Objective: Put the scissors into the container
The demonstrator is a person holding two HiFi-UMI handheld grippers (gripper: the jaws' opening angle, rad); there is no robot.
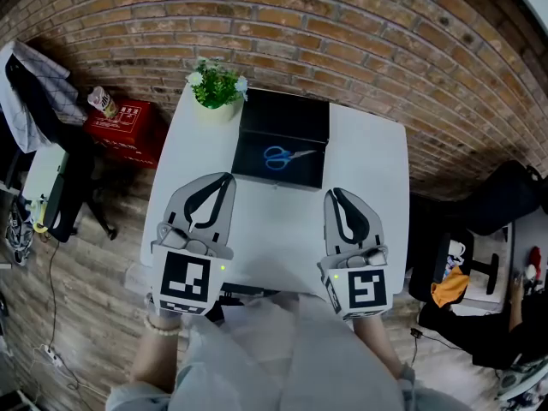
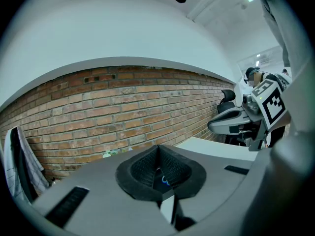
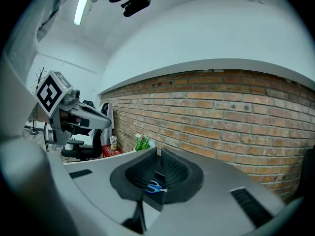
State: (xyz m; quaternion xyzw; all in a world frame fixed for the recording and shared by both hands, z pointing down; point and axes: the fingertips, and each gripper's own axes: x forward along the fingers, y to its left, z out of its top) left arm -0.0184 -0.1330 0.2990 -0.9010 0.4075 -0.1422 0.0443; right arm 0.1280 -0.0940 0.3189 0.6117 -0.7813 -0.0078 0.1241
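Note:
Blue-handled scissors [image 1: 287, 156] lie inside a black container [image 1: 284, 110] at the far middle of the white table [image 1: 368, 169]. My left gripper [image 1: 229, 176] hovers over the near left of the table, shut and empty, its tips just short of the container's near left corner. At the near right my right gripper [image 1: 333, 192] is likewise shut with nothing in it. In the left gripper view the jaws [image 2: 158, 147] meet and a bit of the scissors [image 2: 165, 181] shows beneath them. Below the closed jaws [image 3: 158, 151] in the right gripper view I also see the scissors [image 3: 155, 187].
A small potted plant [image 1: 216, 87] stands at the table's far left corner, beside the container. A brick wall [image 1: 360, 41] runs behind the table. Left of the table on the floor are a red box [image 1: 124, 118] and a chair [image 1: 73, 187]; a black bag [image 1: 505, 195] lies at the right.

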